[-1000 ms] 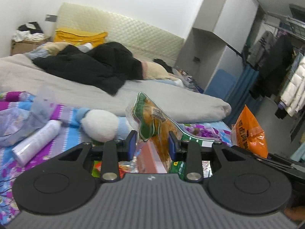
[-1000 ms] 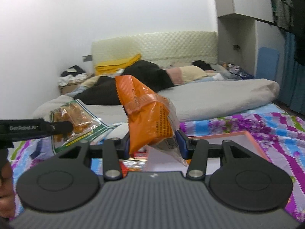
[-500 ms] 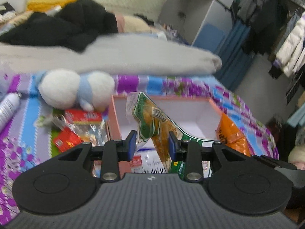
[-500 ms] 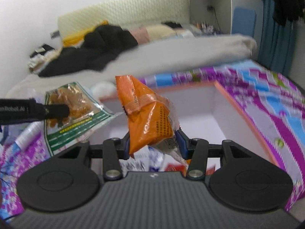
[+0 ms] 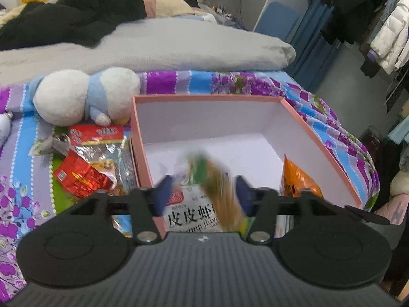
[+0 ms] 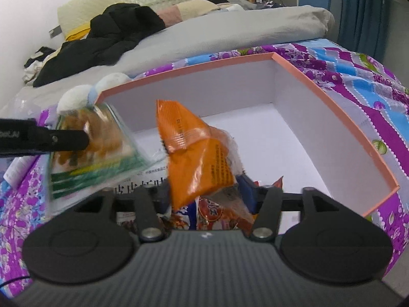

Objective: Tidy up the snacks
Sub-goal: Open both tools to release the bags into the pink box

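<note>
Both claws have just been opening over the pink box — left claw dropping the green packet, right claw freeing the orange packet. Spread wider, let both fall clear before lifting.

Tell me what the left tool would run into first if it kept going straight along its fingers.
Most likely the green snack bag, blurred between the left tool's jaws, which have just been opening. Right behind it lies the white shrimp-flavour packet in the pink box. Depth is hard to judge.
</note>
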Demonstrator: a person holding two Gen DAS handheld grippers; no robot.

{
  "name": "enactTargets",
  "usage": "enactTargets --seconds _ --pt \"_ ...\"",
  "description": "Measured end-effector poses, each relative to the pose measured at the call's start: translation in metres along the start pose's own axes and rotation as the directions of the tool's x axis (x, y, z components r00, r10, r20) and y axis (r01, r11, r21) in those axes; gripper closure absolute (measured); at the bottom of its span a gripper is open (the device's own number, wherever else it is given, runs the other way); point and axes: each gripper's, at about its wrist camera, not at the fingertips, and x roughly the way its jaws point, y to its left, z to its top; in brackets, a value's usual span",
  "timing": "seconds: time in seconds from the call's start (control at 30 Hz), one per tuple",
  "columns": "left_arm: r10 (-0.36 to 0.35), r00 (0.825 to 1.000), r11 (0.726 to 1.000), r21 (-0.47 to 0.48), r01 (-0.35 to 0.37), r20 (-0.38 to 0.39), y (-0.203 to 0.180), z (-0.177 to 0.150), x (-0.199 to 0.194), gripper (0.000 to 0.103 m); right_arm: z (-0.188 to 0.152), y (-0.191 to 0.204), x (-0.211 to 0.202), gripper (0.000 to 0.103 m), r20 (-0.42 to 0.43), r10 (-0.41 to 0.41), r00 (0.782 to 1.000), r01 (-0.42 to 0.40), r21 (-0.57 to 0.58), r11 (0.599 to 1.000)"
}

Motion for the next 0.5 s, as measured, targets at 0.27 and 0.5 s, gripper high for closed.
enactTargets --seconds 0.27,0.5 --pt "-0.013 0.998 1.0 0.001 0.013 0.067 -0.003 0.005 -0.038 0.033 0.005 -0.003 -0.017 0.035 0.046 -0.002 0.999 0.001 0.019 1.0" --pt "-0.017 0.988 1.0 -0.004 0.018 0.155 -0.006 0.005 -0.095 0.033 0.02 0.014 -0.056 0.035 0.142 0.023 0.99 -0.019 -0.029 0.999"
